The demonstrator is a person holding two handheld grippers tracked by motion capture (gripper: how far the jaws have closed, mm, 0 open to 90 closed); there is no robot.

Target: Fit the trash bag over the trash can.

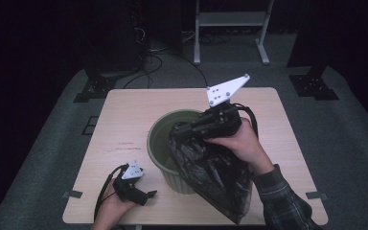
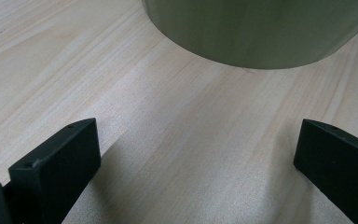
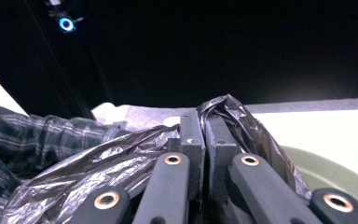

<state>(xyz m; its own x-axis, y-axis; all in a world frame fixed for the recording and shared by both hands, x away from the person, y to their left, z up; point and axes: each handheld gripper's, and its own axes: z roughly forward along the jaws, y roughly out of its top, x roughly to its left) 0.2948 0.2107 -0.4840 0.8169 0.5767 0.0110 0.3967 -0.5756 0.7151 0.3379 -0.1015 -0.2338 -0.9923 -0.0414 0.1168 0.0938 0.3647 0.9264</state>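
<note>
One green bin (image 1: 165, 143), one black bag (image 1: 211, 167) pinched by right gripper (image 1: 182, 130), left gripper (image 1: 149, 194) spread (empty)

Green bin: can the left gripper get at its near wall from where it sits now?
Probably yes. The left gripper rests open on the table, with bare wood between its jaws and the green bin. The black bag hangs from the right gripper, off to the side.

The bin bag (image 1: 215, 172) was thin, crinkled, glossy black plastic. The waste bin (image 1: 160, 141) looked smooth, matt green plastic. The desk (image 1: 124, 124) showed pale, fine-grained matt wood. The sleeve (image 1: 282, 201) was checked cloth.
</note>
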